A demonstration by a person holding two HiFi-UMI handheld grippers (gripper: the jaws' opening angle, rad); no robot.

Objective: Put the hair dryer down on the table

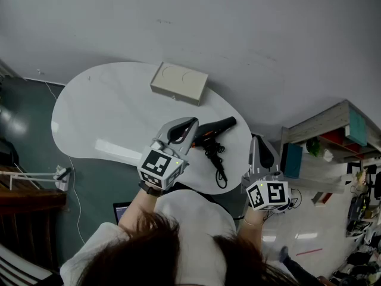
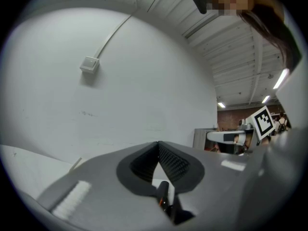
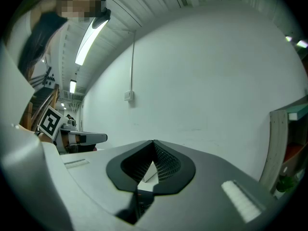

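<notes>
Head view: the hair dryer (image 1: pixel 215 127) is lying on its side on the white bench (image 1: pixel 107 118), right of centre in the frame. Its cord (image 1: pixel 218 159) is curling toward the near edge. Nothing is gripping it, so the put-down looks pretty much done to me. The left tongs (image 1: pixel 191 124) are hovering just beside the dryer's back end. The right tongs (image 1: pixel 255 140) are hanging past the bench edge at lower right, well apart from it. A beige box (image 1: pixel 178 83) is sitting at the far side, not part of this.

Left gripper view: the left tongs (image 2: pixel 158 144) are clenched tip to tip, with nothing pinched between them. The hair dryer (image 2: pixel 164 197) is peeking through the gap under the tips, low in the frame. The tongs are pointing up at the wall, my guess being that there's nothing left for them to carry.

Right gripper view: the right tongs (image 3: pixel 153 142) are clenched and empty too, facing the wall. They're probably just parked out of the way, since this looks like a one-gripper job.
</notes>
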